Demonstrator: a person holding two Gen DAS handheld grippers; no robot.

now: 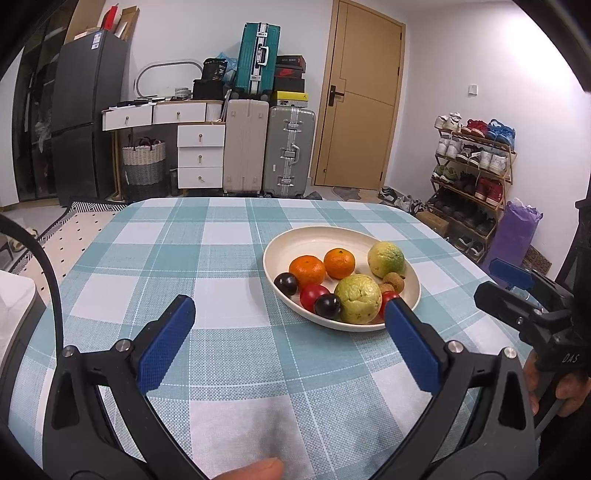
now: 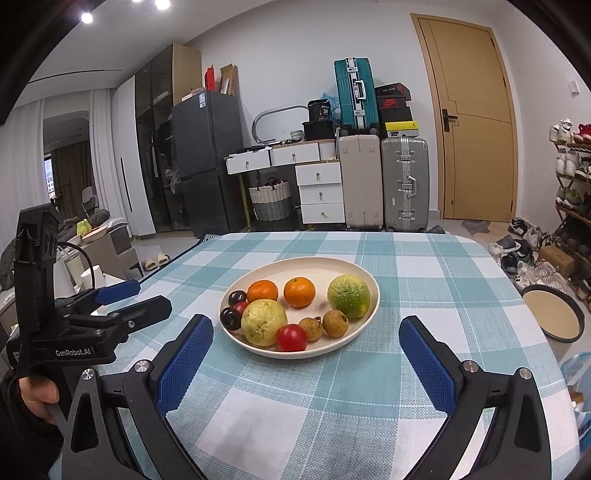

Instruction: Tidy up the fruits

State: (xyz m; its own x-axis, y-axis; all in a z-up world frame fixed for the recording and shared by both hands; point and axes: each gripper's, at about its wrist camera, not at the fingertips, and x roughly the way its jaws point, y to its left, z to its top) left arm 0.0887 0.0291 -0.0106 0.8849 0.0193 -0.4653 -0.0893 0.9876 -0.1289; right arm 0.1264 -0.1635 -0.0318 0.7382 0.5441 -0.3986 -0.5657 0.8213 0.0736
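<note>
left gripper (image 1: 288,332) wide open, empty | right gripper (image 2: 306,354) wide open, empty | risk: round fruit crowd plate (image 2: 314,264); a nudge rolls tomato (image 2: 291,337) off rim

Even, bright indoor light comes from ceiling spotlights (image 2: 86,17) visible in the right wrist view. Shadows under the fruit plate (image 2: 354,334) are soft and faint. Both fisheye views bend the door (image 1: 360,96) and darken at the corners; focus is sharp throughout.

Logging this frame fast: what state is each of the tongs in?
Left tongs: open, holding nothing.
Right tongs: open, holding nothing.
</note>
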